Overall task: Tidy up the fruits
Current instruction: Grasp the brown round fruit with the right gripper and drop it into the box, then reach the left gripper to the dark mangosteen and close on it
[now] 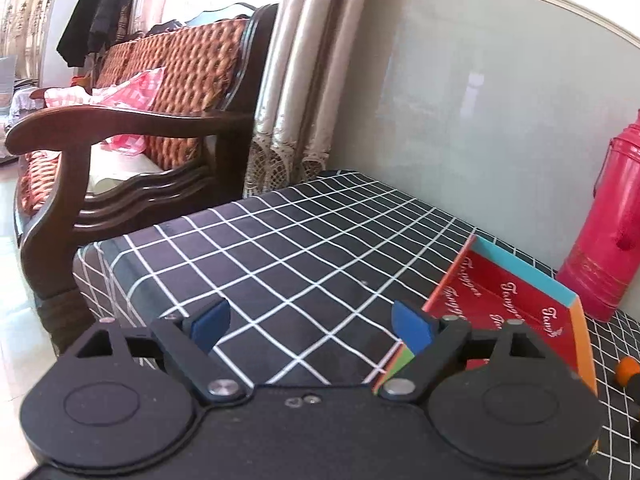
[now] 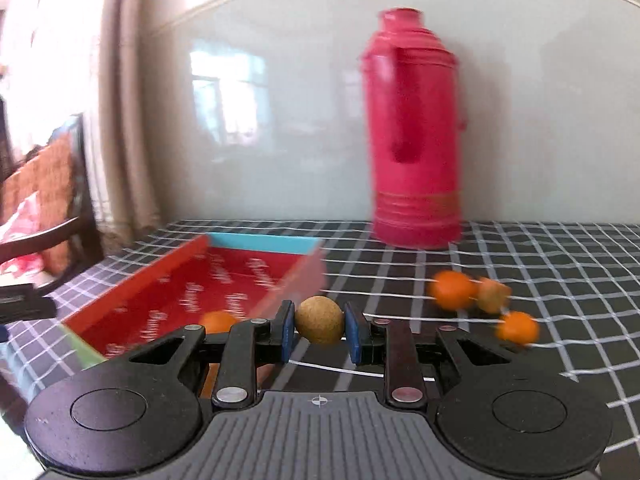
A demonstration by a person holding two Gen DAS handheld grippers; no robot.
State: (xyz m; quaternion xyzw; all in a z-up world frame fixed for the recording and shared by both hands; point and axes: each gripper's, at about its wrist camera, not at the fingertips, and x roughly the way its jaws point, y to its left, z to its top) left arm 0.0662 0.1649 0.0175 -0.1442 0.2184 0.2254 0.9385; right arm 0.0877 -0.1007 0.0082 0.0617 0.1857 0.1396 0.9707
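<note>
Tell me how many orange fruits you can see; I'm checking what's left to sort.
3. One orange fruit lies inside the red tray; two sit on the checked tablecloth right of the right gripper. The gripper may hide others.

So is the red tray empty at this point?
No. One orange fruit already lies inside the red tray, near its front.

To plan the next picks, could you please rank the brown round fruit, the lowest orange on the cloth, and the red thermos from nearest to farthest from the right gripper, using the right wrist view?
1. Brown round fruit: gripped between the right gripper fingers.
2. Lowest orange: on the checked cloth, to the right.
3. Red thermos: upright by the back wall.
</note>
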